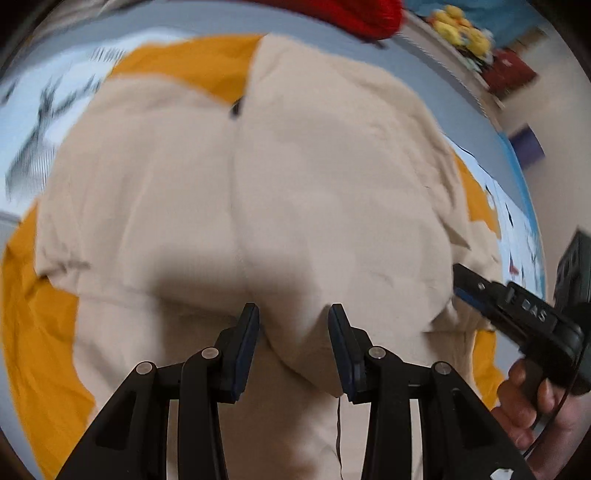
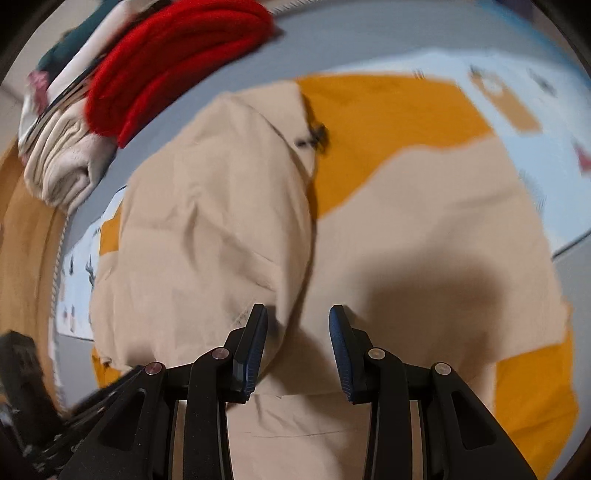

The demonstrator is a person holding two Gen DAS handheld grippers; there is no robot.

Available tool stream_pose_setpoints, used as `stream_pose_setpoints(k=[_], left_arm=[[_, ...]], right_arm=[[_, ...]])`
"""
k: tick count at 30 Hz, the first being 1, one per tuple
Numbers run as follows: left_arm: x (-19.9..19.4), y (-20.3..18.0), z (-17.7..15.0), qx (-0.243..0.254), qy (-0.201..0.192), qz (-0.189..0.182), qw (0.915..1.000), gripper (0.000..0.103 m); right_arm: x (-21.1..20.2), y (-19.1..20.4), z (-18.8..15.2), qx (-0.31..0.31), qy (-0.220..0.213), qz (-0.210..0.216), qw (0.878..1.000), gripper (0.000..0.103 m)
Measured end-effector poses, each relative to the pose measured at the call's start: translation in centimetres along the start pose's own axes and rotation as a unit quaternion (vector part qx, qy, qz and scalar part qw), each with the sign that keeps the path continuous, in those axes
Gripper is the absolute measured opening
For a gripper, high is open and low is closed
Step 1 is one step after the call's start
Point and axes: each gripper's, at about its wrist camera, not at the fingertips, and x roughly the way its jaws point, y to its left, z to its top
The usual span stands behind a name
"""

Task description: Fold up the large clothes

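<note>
A large beige garment (image 1: pixel 258 184) lies spread over orange cloth (image 1: pixel 192 66) on a bed. In the left wrist view my left gripper (image 1: pixel 293 317) points steeply down, and a bulging fold of beige fabric fills the gap between its blue pads. My right gripper (image 1: pixel 463 280) reaches into the garment's right edge, held by a hand (image 1: pixel 532 398). In the right wrist view the right gripper (image 2: pixel 299 319) has a fold of the beige garment (image 2: pixel 207 221) between its pads, with a hem just below them. Orange cloth (image 2: pixel 388 118) shows behind and to the right.
The bed has a pale blue printed sheet (image 1: pixel 37 110) (image 2: pixel 535 110). A red cloth pile (image 2: pixel 173 55) and a stack of folded clothes (image 2: pixel 62 166) sit at the far left. Yellow plush toys (image 1: pixel 461 26) rest on a shelf beyond the bed. A wooden floor (image 2: pixel 26 240) borders the left side.
</note>
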Motion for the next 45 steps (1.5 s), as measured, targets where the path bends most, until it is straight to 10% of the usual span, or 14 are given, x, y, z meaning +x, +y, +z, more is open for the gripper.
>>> stream_pose_setpoints(k=[3, 10, 15, 18, 21, 28, 32, 37, 45], left_arm=[[0.5, 0.9, -0.2, -0.028, 0.014, -0.016, 0.9994, 0.034], [-0.8, -0.9, -0.6, 0.022, -0.011, 0.005, 0.9997, 0.033], [-0.9, -2.3, -0.6, 0.043, -0.016, -0.022, 0.9987, 0.033], [0.5, -2.1, -1.1, 0.048, 0.01, -0.007, 0.9988, 0.033], [1.7, -0.9, -1.2, 0.033, 0.037, 0.023, 0.9985, 0.033], [-1.3, -0.7, -0.2, 0.049, -0.007, 0.004, 0.9988, 0.033], [-2.6, 0.5, 0.2, 0.052, -0.023, 0.001, 0.9984, 0.033], [-6.9, 1.1, 0.6, 0.107, -0.108, 0.018, 0.9883, 0.033], [-16.0, 4.6, -1.9, 0.144, -0.213, 0.045, 0.9653, 0.029]], right_arm=[[-0.4, -0.4, 0.1, 0.006, -0.012, 0.031, 0.999, 0.005], [-2.5, -0.6, 0.6, 0.001, -0.079, -0.062, 0.995, 0.006], [-4.7, 2.0, 0.2, -0.052, -0.125, -0.002, 0.991, 0.017], [-2.5, 3.7, -0.5, -0.09, -0.07, 0.048, 0.992, 0.03], [1.7, 2.6, -1.5, -0.066, 0.018, 0.01, 0.998, 0.03], [-0.1, 3.6, -1.8, -0.091, -0.017, 0.023, 0.995, 0.03], [2.4, 3.5, -3.0, -0.124, 0.058, 0.003, 0.991, 0.03], [-2.2, 4.1, -2.6, -0.149, -0.018, 0.01, 0.989, 0.03], [-17.2, 5.6, -2.8, -0.236, -0.211, -0.002, 0.949, 0.03]])
